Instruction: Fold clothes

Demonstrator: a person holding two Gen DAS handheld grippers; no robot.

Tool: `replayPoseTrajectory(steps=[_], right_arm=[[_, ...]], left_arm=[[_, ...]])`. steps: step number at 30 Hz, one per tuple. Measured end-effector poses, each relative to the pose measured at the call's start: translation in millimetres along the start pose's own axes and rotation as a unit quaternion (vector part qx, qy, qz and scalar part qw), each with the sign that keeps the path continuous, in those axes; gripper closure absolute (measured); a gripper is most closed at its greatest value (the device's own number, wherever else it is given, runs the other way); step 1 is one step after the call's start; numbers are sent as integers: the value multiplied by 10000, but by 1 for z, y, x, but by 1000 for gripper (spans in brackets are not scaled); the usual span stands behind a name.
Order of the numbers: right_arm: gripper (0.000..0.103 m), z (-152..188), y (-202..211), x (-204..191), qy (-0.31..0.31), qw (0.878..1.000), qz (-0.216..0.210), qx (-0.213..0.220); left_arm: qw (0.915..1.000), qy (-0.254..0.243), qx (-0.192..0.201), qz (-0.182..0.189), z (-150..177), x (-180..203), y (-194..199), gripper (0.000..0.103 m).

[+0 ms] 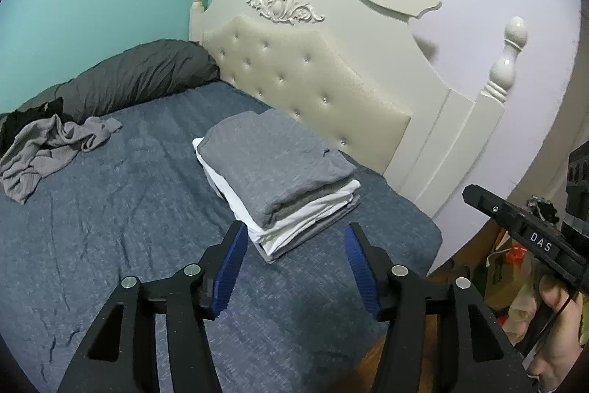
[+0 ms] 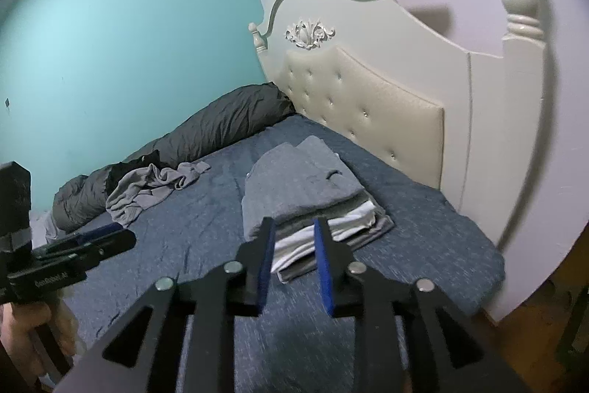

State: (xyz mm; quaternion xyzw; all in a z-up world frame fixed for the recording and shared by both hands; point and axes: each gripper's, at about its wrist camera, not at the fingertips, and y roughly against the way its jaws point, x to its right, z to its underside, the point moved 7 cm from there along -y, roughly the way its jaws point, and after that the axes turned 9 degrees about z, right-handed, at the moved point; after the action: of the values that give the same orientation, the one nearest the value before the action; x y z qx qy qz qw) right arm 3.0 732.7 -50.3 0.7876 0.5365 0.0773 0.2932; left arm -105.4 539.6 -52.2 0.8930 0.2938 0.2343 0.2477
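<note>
A folded stack of clothes (image 1: pixel 272 164) (image 2: pixel 294 179), grey on top with white and grey layers below, lies on the blue bed sheet (image 1: pixel 129 209) (image 2: pixel 184 220) near the headboard. A crumpled grey garment (image 1: pixel 48 142) (image 2: pixel 147 186) lies unfolded at the far left, partly over a black garment (image 1: pixel 33 116) (image 2: pixel 136 164). My left gripper (image 1: pixel 294 234) (image 2: pixel 92 242) hovers open just short of the stack, holding nothing. My right gripper (image 2: pixel 294 225) (image 1: pixel 515 220) is also open, its blue pads narrower apart, in front of the stack's near edge and holding nothing.
A dark grey rolled duvet (image 1: pixel 140 76) (image 2: pixel 221 124) lies along the teal wall. The cream tufted headboard (image 1: pixel 313 61) (image 2: pixel 368 98) with posts stands behind the stack. The bed's corner drops to a wooden floor with clutter (image 1: pixel 515 267) at right. A hand (image 1: pixel 559 297) (image 2: pixel 25 326) grips each handle.
</note>
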Motion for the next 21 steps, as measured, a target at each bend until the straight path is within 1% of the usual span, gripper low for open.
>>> replayPoseTrajectory(steps=[1, 5, 7, 11, 21], right_arm=[[75, 1, 5, 0, -7, 10000, 28, 18], [69, 7, 24, -1, -55, 9999, 106, 79], [60, 11, 32, -3, -70, 9998, 144, 83], [58, 18, 47, -7, -101, 9997, 219, 91], [42, 33, 75, -21, -165, 9990, 347, 234]], left_arm=[[10000, -15, 12, 18, 1, 2, 4, 41], [10000, -67, 47, 48, 4, 6, 18, 37], [9999, -110, 95, 59, 5, 8, 27, 34], [9997, -134, 161, 93, 10, 8, 41, 30], [9994, -209, 282, 23, 23, 4, 67, 16]])
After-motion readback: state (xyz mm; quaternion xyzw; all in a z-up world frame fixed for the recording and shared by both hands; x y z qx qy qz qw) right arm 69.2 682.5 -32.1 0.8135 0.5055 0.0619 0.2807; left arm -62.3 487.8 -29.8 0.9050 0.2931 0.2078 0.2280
